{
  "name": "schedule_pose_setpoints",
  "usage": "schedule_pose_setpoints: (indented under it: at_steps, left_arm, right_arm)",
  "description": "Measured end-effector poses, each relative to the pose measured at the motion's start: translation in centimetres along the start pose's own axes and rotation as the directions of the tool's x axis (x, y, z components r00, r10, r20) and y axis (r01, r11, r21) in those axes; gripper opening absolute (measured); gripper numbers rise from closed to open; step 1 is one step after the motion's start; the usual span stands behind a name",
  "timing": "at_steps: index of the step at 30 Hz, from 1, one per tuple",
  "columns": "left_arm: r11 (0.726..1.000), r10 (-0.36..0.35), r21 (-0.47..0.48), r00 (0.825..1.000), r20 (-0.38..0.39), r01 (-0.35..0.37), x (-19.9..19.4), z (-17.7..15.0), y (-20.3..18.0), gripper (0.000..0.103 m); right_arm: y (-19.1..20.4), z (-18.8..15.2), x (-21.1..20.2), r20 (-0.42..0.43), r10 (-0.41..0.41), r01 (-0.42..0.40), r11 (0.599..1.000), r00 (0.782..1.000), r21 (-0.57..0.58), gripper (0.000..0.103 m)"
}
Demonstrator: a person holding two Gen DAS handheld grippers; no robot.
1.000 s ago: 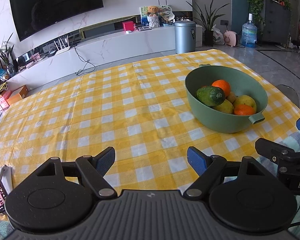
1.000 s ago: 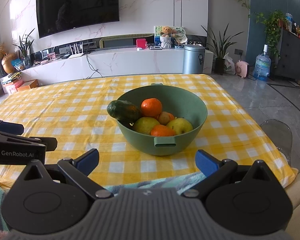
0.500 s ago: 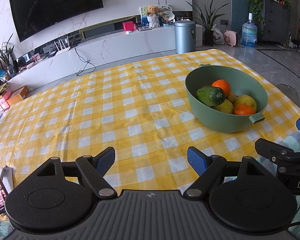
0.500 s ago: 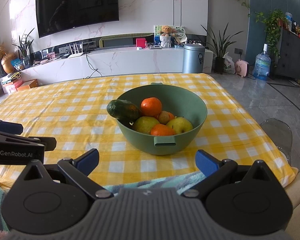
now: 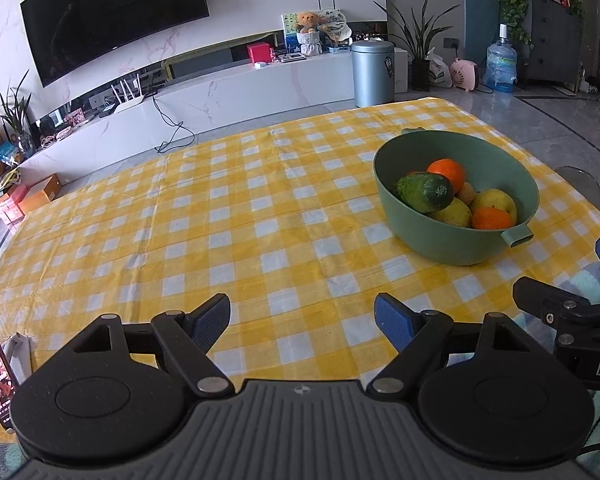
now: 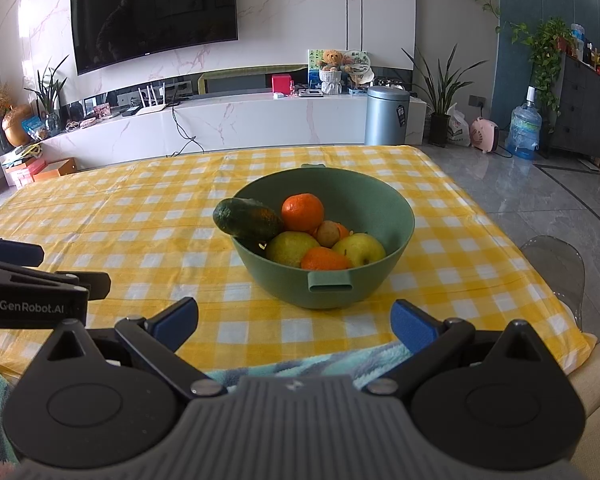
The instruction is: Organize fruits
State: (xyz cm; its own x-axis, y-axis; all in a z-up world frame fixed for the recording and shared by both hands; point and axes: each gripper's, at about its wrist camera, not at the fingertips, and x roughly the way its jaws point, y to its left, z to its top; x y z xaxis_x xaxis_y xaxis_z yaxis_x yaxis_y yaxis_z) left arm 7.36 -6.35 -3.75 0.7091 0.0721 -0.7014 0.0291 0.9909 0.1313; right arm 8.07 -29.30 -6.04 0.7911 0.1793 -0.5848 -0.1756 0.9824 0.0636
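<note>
Nothing moved since earlier frames: both grippers idle. Left gripper (image 5: 302, 318) fingers wide, empty; right gripper (image 6: 295, 319) same. Fruits (image 6: 312, 232) piled in bowl (image 6: 384, 276) ahead of right fingers. Stage ambiguous: gathered, or awaiting sorting.

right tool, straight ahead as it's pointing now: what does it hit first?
Most likely the green bowl: it sits almost centred between the open right tool's fingers, its near handle tab facing the camera. Only bare checked tablecloth lies between. Height is unclear, so it might meet the bowl's wall rather than the fruit.
</note>
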Motion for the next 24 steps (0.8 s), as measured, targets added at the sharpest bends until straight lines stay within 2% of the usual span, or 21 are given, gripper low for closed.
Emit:
schedule_pose_setpoints:
  at_steps: [24]
  left_arm:
    - [1.0, 0.006, 0.021, 1.0, 0.011, -0.006, -0.43, 0.07, -0.22, 0.096]
  right_arm:
    - [-0.01, -0.17, -0.03, -0.004, -0.002, 0.002, 1.0, 1.0, -0.001, 0.099]
